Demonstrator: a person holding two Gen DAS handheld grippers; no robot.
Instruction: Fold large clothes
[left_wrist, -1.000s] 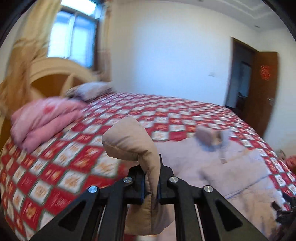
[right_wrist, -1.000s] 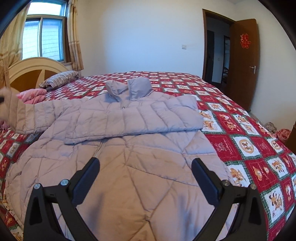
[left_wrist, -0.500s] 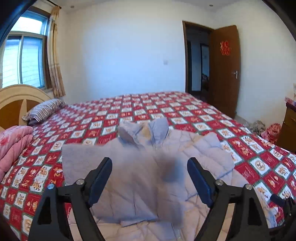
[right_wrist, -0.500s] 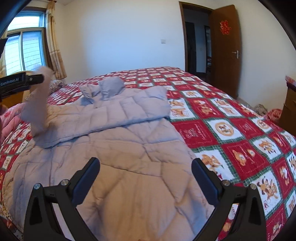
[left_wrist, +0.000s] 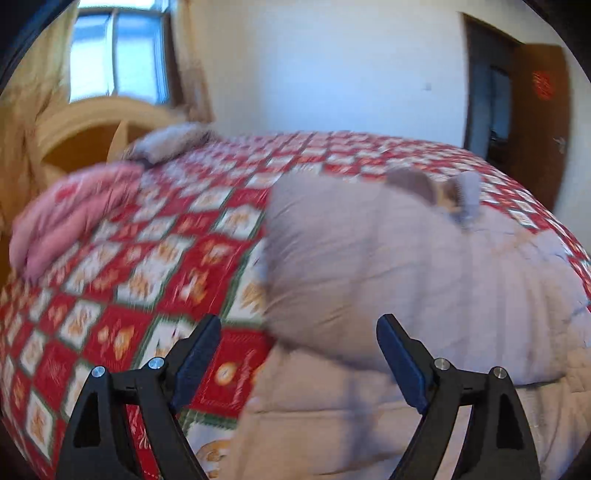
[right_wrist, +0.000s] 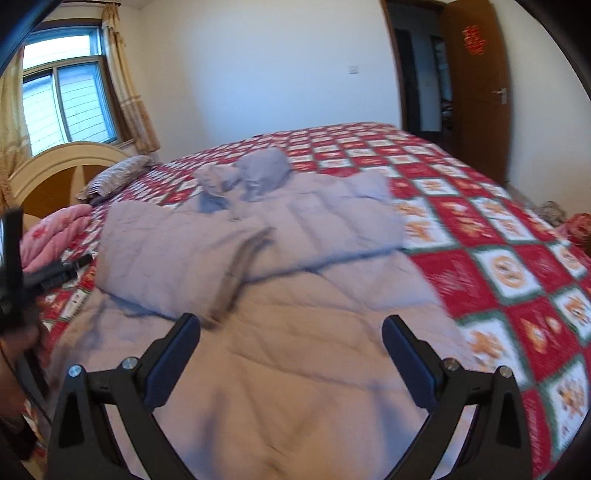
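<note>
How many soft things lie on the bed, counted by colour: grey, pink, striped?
Grey: 1, the puffer jacket
Pink: 1, the folded quilt
Striped: 1, the pillow
Total: 3, all on the red patterned bedspread

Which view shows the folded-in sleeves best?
The right wrist view: both sleeves of the pale lilac quilted puffer jacket lie visibly crossed over its chest. The left wrist view is blurred and shows only one bulging fold.

Striped pillow (right_wrist: 118, 177) beside pink quilt (right_wrist: 55, 236).
</note>
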